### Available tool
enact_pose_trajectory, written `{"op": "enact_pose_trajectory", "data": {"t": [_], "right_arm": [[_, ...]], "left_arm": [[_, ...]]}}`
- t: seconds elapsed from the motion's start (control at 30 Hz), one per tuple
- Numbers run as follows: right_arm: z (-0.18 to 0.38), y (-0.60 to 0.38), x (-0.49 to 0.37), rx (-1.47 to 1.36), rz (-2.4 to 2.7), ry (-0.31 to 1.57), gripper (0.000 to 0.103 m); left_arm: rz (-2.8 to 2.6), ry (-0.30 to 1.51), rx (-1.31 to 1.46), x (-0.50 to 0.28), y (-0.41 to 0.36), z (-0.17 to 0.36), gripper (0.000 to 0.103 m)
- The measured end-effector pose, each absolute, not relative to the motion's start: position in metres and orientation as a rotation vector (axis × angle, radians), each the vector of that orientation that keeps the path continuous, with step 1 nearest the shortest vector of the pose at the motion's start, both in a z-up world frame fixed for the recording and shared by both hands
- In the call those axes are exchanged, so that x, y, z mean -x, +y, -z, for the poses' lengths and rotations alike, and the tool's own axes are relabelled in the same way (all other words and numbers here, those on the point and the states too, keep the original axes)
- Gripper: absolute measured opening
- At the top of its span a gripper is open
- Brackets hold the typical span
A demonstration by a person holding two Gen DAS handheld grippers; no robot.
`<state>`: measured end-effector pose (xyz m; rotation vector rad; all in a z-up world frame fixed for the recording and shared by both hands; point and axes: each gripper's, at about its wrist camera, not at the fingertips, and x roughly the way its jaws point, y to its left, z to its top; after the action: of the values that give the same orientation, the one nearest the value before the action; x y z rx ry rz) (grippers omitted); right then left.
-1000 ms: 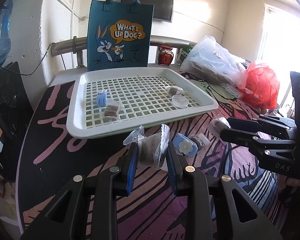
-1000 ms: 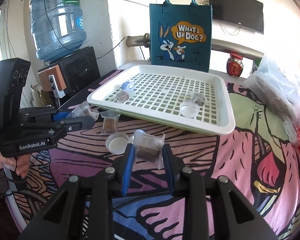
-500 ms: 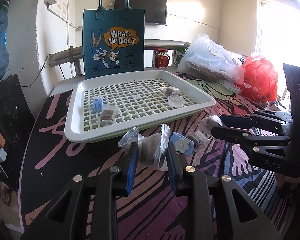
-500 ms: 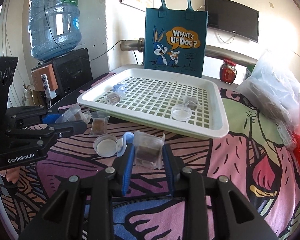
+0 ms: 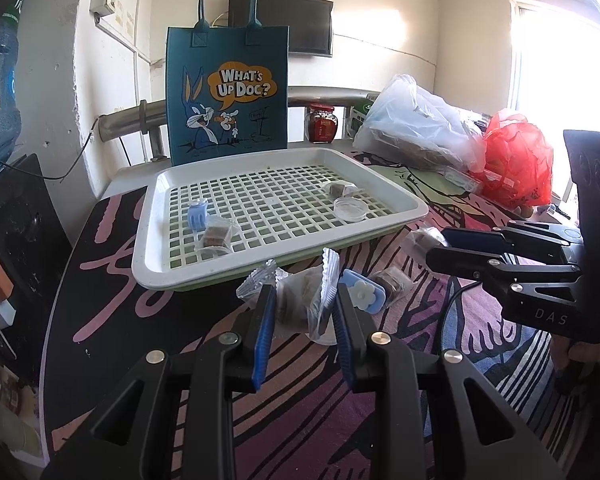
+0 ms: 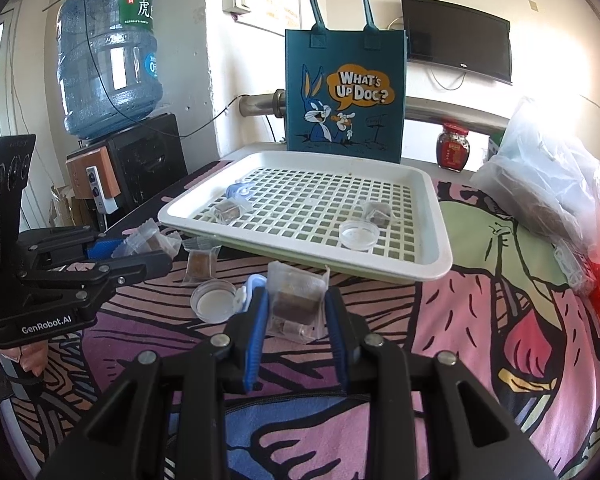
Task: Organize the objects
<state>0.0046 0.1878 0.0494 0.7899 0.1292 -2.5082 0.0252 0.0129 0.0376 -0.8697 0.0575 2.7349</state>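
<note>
Each tool [image 5: 304, 304] [image 6: 296, 312] clamped on a clear, crinkle-edged packet [image 5: 300, 300] [image 6: 296, 300] of brown cake.

A cartoon-patterned worktop [image 6: 460, 320] is seen bearing a white grid tray [image 6: 440, 256], a round clear lid [image 6: 213, 301], a wrapped brown cube [image 6: 199, 266] and plastic bags [image 6: 552, 188].

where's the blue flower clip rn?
On the patterned tablecloth, not in the tray: in the left wrist view the blue flower clip lies just right of the left gripper, before the white tray's near rim.
</note>
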Motion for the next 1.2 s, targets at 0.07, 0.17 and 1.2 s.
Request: {"op": "enact_pose_trajectory", "data": {"t": [0.07,0.17,1.2], "right_arm": [[-0.0493,0.1876,-0.0044,-0.791,2.503,0.129,0.028],[-0.0492,0.1870,-0.0042,-0.793,2.499,0.130,0.028],[-0.0494,0.1872,-0.0036,-0.796,2.498,0.123,0.029]], "left_arm": [[-2.733,0.057,0.875,-0.0246,0.0129,-0.0374,0.027],[-2.734,0.052,0.878,-0.0239,0.0125,-0.0370,0.027],[-2.735,0.049,0.884,-0.0228,0.0118,-0.0363,0.027]]}}
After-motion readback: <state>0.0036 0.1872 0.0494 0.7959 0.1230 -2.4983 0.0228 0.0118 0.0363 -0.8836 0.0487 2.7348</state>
